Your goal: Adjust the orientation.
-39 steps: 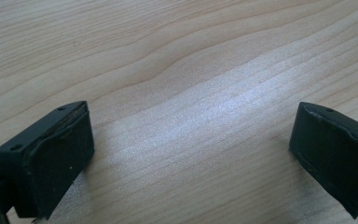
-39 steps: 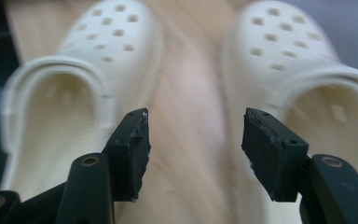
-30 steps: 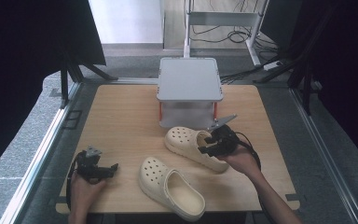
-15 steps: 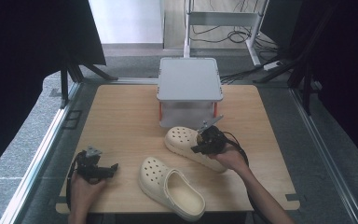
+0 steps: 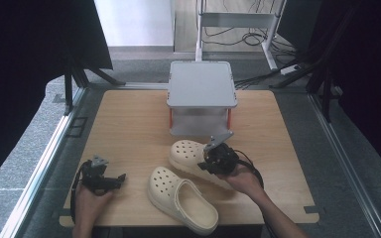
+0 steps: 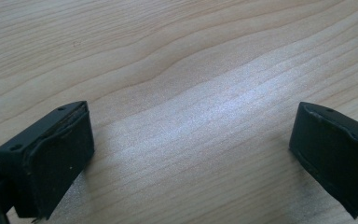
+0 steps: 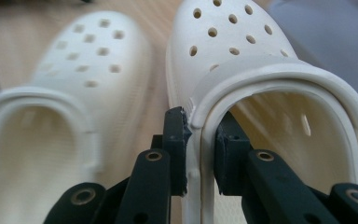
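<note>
Right gripper [image 5: 217, 159] shifted leftward at frame centre, jaws just closed, pinching far clog's [image 7: 242, 70] side wall, left gripper [image 5: 110, 179] spread wide at lower left.

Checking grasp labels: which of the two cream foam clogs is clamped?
The cream perforated foam clog nearer the grey box, its side wall pinched by the right claw; the other clog lies free, nearer the person.

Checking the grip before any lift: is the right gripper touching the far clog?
Touching. In the right gripper view, the right gripper has its pads clamped on both faces of the far clog's side wall.
</note>
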Tool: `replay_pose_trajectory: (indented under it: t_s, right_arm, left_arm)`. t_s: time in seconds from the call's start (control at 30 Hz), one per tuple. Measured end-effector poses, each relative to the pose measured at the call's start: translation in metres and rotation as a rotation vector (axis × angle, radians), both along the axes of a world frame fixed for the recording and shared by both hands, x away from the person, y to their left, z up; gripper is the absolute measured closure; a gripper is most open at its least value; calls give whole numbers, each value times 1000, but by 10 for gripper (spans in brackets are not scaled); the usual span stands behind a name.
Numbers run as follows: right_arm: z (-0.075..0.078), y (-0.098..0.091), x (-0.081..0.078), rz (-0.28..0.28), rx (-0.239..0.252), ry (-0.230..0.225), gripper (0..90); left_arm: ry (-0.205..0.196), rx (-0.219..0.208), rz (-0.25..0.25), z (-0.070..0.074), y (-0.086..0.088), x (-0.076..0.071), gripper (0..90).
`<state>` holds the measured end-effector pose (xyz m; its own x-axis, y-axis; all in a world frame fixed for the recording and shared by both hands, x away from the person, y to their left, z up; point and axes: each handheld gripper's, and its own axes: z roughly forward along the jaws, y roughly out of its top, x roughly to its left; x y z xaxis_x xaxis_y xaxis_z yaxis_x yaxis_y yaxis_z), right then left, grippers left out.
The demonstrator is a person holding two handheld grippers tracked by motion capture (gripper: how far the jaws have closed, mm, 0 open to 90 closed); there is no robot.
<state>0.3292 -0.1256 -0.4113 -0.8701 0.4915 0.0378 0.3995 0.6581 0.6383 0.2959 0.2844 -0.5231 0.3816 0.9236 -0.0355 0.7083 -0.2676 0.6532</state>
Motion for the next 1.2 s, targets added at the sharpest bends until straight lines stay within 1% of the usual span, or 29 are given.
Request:
replay_pose_trajectory:
  t_s: [0.03, 0.07, 0.13, 0.23, 0.33, 0.37, 0.43, 0.53, 0.63, 0.67, 0.7, 0.83, 0.9, 1.0, 1.03, 1.1, 1.2]
  right_arm:
    - [0, 1, -4, 7, 4, 13, 767]
    - [0, 3, -7, 5, 3, 16, 765]
    - [-2, 6, -13, 7, 2, 14, 763]
    - [-8, 9, -17, 3, 1, 12, 763]
    - [-16, 9, -18, 3, 13, 48, 760]
    - [-18, 10, -18, 2, 10, 57, 758]
    - [-23, 10, -19, 13, 20, 81, 747]
    - [-25, 11, -19, 30, 38, 120, 728]
    - [-25, 12, -19, 41, 37, 128, 706]
    - [-24, 11, -18, 46, 42, 135, 682]
    - [-23, 9, -17, 44, 48, 133, 653]
    - [-15, 2, -16, 35, 52, 103, 514]
    - [-12, -2, -18, 54, 49, 98, 402]
    - [-11, -5, -21, 73, 58, 89, 290]
    - [-12, -6, -23, 78, 65, 95, 262]
    - [-13, -5, -25, 85, 58, 91, 222]
    - [-17, -1, -29, 104, 48, 93, 210]
  left_arm:
    - [0, 0, 1, 0, 0, 0, 0]
    - [1, 1, -1, 0, 0, 0, 0]
    - [1, 1, -1, 0, 0, 0, 0]
    - [1, 1, -1, 0, 0, 0, 0]
    - [1, 1, -1, 0, 0, 0, 0]
    - [1, 1, -1, 0, 0, 0, 0]
    - [1, 0, 0, 0, 0, 0, 0]
    - [1, 1, -1, 0, 0, 0, 0]
    - [0, 2, -1, 0, 0, 0, 0]
    - [0, 2, -1, 0, 0, 0, 0]
    - [0, 2, -1, 0, 0, 0, 0]
    - [0, 1, -1, 0, 0, 0, 0]
    - [0, 2, -1, 0, 0, 0, 0]
    - [0, 2, -1, 0, 0, 0, 0]
    - [0, 2, -1, 0, 0, 0, 0]
    - [0, 2, -1, 0, 0, 0, 0]
    - [1, 1, -1, 0, 0, 0, 0]
